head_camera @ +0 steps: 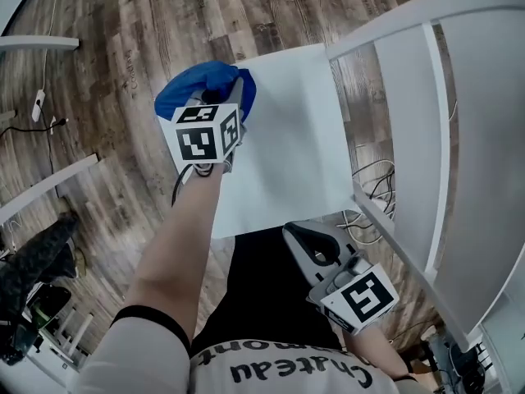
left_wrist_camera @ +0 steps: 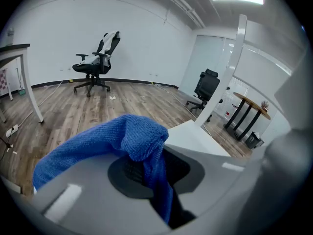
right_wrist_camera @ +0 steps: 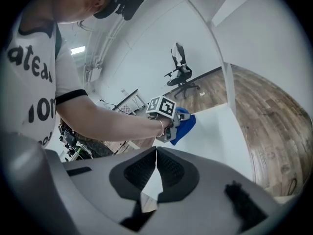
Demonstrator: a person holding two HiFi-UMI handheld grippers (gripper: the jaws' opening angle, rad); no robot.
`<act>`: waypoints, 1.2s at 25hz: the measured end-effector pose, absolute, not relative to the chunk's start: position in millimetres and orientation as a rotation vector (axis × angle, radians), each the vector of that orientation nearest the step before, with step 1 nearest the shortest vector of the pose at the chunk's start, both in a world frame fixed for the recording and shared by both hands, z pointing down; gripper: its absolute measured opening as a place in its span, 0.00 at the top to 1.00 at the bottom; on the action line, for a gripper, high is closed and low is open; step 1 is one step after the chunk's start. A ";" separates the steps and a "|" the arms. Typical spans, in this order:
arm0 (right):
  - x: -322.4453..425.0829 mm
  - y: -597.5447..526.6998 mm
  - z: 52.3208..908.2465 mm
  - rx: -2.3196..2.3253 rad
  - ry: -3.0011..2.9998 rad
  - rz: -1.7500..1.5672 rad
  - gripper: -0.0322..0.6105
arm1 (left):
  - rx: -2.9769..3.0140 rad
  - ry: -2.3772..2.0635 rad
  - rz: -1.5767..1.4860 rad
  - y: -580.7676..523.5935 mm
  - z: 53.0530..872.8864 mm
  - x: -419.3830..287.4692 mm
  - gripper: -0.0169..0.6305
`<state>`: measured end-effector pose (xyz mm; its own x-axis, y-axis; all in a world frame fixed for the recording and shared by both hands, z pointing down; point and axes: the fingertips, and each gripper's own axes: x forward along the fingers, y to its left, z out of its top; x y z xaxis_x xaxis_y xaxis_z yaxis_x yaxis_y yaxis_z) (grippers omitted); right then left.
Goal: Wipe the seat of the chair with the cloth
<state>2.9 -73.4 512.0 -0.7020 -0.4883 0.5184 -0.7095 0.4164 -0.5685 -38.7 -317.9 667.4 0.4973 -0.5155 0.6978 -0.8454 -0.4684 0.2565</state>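
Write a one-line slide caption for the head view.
Left hand-held gripper holds a blue cloth at the far corner of the white chair seat; right hand-held gripper hovers shut and empty.

The cloth (head_camera: pixel 201 84) is bright blue. The seat (head_camera: pixel 287 138) is plain white. The floor (head_camera: pixel 123 31) is brown with dark streaks.

**Surfaces and finishes**

The blue woven cloth (left_wrist_camera: pixel 132 136) looks soft and nubbly, with a fine looped microfibre texture. The white square chair seat (head_camera: pixel 287 138) is smooth and matt, with no visible grain. The grey-brown wood-plank floor (head_camera: pixel 123 39) shows streaked grain and a low sheen. The left hand-held gripper (left_wrist_camera: pixel 146 166) and right hand-held gripper (right_wrist_camera: pixel 156 165) have matt grey plastic bodies, with black ribbed pads (right_wrist_camera: pixel 140 168) that look rubbery.
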 end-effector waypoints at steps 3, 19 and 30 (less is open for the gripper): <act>1.8 -73.3 506.4 1.031 -2.425 1.144 0.93 | 2.151 -1.130 0.715 -317.7 667.3 -35.4 0.90; 8.8 -74.7 504.4 1.043 -2.414 1.125 0.93 | 2.389 -0.523 0.827 -280.5 663.8 111.7 0.90; 16.0 -67.6 506.7 1.037 -2.366 1.106 0.93 | 2.411 -0.542 0.453 -275.3 625.1 146.9 0.90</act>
